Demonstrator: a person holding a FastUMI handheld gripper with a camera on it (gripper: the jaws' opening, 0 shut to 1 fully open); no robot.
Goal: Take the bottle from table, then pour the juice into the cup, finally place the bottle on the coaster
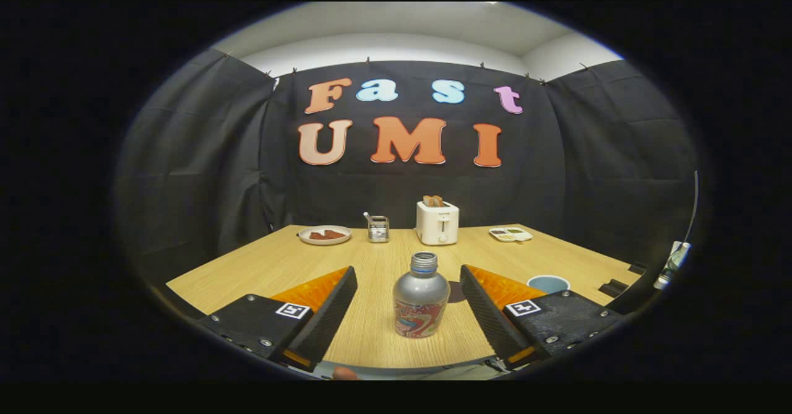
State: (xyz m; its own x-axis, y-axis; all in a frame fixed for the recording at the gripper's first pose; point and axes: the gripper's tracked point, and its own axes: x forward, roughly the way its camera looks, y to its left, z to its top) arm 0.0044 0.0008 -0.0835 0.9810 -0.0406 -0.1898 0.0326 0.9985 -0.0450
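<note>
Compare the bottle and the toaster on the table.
The bottle is silver and round with a colourful label; the toaster is white and boxy. The bottle stands between the open fingers of the hand-held gripper, untouched by either; the toaster sits far beyond them, near the table's back edge. The bottle's mouth is uncapped; the toaster's top holds toast. Both stand upright on the table.

A staged recording booth rather than a real kitchen: black cloth walls [594, 154] pinned up under a plain white ceiling [396, 24] enclose one light wooden table [260, 265]. Along its far edge stand breakfast props: a white two-slot toaster [437, 223], a round white plate [325, 235] and a small metal rack [378, 228].
</note>
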